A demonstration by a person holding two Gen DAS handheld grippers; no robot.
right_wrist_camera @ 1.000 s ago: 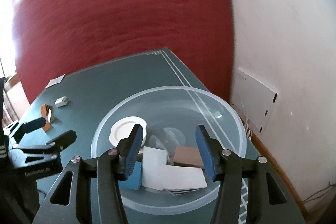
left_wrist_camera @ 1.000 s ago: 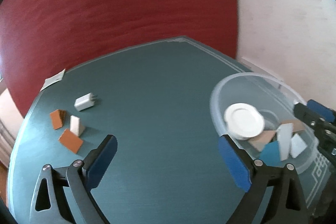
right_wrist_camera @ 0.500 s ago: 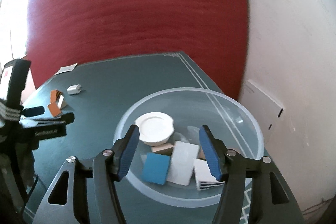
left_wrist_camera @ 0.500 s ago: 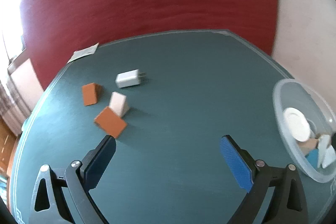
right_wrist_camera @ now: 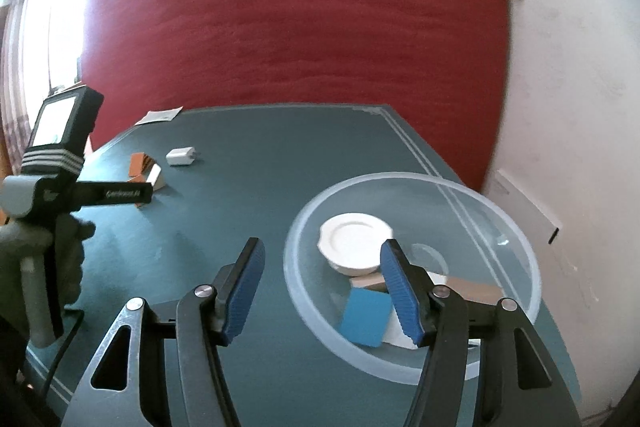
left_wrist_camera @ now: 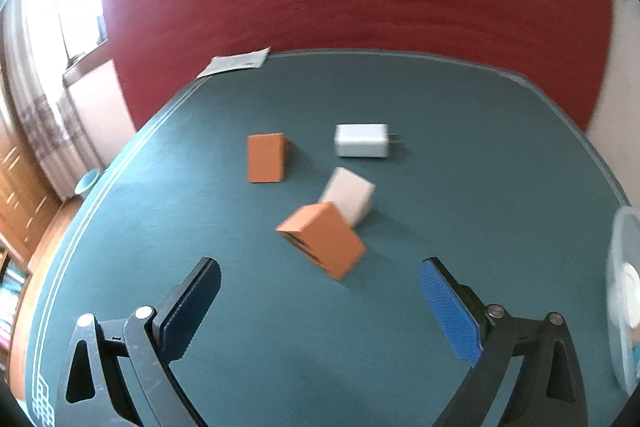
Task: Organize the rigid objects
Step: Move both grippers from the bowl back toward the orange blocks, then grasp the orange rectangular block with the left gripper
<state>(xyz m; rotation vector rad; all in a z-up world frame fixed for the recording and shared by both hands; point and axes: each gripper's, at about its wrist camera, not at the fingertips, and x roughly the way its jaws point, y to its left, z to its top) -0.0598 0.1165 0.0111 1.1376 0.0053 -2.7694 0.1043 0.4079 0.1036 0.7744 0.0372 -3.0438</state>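
Left gripper [left_wrist_camera: 320, 291] wide apart, empty; orange box [left_wrist_camera: 322, 239] at 12 o'clock, just ahead (beige block [left_wrist_camera: 348, 195] touching behind). Right gripper [right_wrist_camera: 322, 283] also apart, over clear bowl [right_wrist_camera: 516, 239] rim.

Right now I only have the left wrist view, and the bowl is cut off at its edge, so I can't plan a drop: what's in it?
Observer: The bowl holds a white dish, a blue card and a tan box.
Operator: And the other gripper?
Observer: The right gripper is open and empty, pointing at the bowl's near left rim.
Operator: Any free room inside?
Observer: Yes, the bowl's far right side is bare.
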